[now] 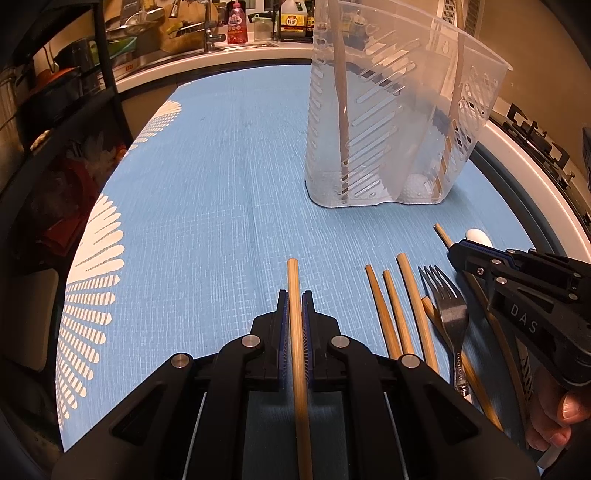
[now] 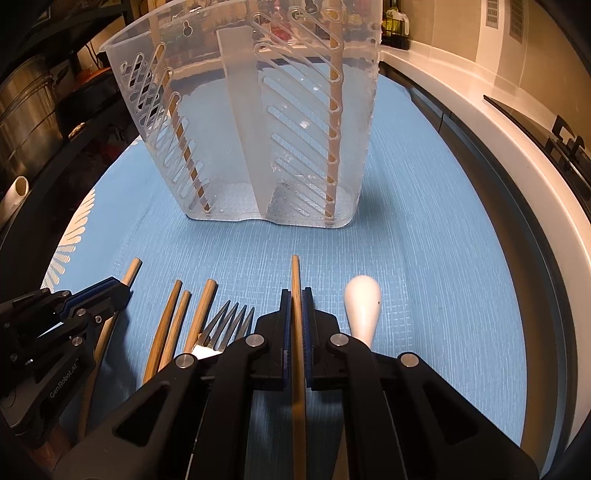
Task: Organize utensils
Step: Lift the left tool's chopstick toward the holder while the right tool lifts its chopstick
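My left gripper is shut on a wooden chopstick that runs forward between its pads, low over the blue mat. My right gripper is shut on another wooden chopstick. It also shows at the right of the left wrist view. A clear slotted utensil holder stands upright ahead with a chopstick in each compartment; the right wrist view shows it too. Several loose chopsticks, a metal fork and a white-handled utensil lie on the mat between the grippers.
A white counter rim curves along the right, with a stove behind it. A sink with bottles stands at the back. A dark shelf rack with pots is on the left.
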The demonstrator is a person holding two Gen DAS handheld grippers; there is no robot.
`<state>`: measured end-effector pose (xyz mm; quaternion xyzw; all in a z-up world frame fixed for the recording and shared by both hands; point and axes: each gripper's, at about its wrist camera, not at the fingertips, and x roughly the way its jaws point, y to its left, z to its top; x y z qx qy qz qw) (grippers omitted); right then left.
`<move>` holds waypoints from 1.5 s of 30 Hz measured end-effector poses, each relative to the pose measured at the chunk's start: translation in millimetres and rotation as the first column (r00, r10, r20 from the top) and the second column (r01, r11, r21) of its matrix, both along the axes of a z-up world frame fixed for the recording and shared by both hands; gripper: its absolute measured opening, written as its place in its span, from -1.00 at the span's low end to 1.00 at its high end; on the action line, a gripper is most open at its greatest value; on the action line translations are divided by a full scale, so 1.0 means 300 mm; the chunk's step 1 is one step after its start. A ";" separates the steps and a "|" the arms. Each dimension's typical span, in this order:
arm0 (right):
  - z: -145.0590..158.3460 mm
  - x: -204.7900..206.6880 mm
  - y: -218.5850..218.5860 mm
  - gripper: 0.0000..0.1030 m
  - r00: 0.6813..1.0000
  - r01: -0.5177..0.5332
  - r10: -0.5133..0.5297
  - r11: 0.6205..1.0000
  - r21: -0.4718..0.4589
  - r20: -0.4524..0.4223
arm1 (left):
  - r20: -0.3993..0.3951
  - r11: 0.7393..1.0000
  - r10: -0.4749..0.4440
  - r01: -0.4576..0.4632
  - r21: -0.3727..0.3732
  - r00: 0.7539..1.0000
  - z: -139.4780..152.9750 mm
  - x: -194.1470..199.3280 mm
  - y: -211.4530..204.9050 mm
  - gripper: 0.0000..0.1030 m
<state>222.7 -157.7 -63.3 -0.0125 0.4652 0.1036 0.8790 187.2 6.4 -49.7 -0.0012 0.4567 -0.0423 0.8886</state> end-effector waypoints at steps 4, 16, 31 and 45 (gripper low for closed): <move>-0.001 -0.001 0.010 -0.88 1.000 -0.006 0.006 1.000 -0.012 0.007 | 0.000 1.000 -0.006 0.006 0.010 1.000 -0.001 0.002 -0.004 -0.85; 0.033 -0.021 -0.016 -0.89 1.000 0.011 -0.011 0.999 0.035 0.013 | -0.023 0.999 -0.009 0.008 -0.045 1.000 0.010 0.008 0.029 -0.87; 0.335 -0.097 -0.113 -0.89 0.983 0.013 -0.043 0.987 0.162 0.180 | 0.113 0.992 -0.026 0.040 -0.122 0.993 0.195 -0.036 0.071 -0.87; 0.565 -0.189 -0.117 -0.90 0.940 -0.021 -0.017 0.994 0.106 0.342 | 0.264 0.991 -0.076 0.102 -0.086 0.962 0.454 -0.140 0.011 -0.87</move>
